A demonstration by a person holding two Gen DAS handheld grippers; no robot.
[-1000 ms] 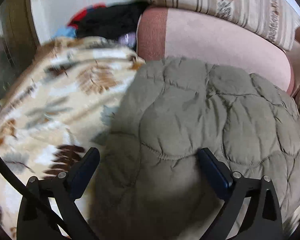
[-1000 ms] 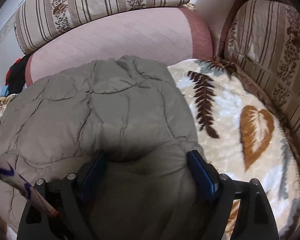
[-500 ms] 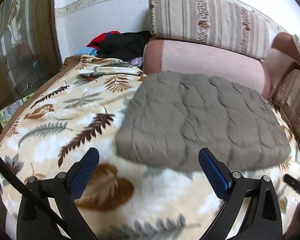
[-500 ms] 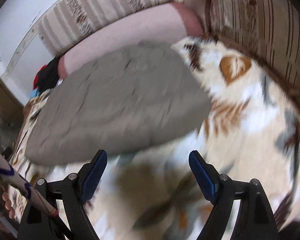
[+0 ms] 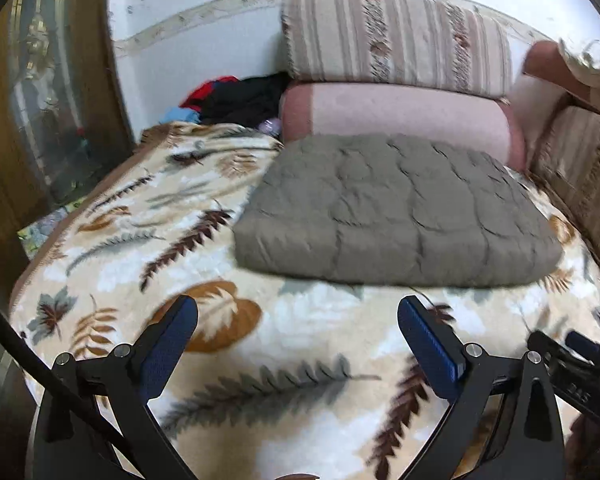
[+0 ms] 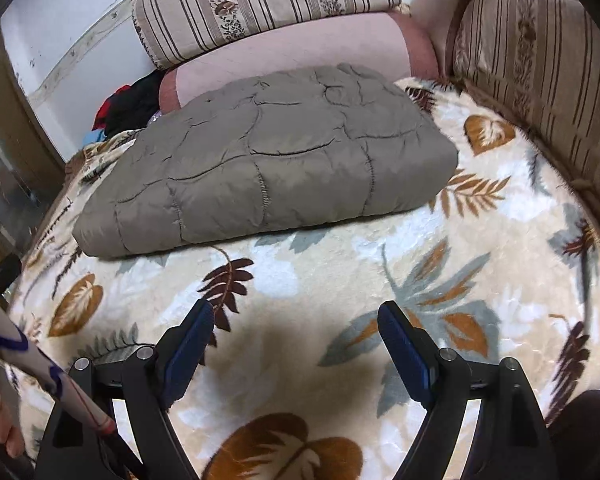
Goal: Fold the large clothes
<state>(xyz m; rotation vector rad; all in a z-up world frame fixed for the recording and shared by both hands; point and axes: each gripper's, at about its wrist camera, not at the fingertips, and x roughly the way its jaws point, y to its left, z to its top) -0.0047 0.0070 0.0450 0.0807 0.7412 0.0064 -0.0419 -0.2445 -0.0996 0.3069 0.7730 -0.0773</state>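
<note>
We see the folded quilted coat (image 6: 260, 160) lying on the leaf blanket (image 6: 340, 272), against the pink bolster (image 6: 300, 52). Our left gripper (image 5: 298, 344) and right gripper (image 6: 296, 344) are both spread and empty above bare blanket, apart from the coat. A dark clothes pile (image 5: 240, 98), perhaps several garments, lies beside the bolster.

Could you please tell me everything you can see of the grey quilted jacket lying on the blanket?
The jacket is a puffy, grey-brown quilted garment with curved stitch lines, of smooth padded fabric. It is folded into a thick, roughly rectangular bundle lying flat on the leaf-patterned blanket. Its far edge seems to rest against the pink bolster. No sleeves, collar or zip show. Both grippers are clear of it.
</note>
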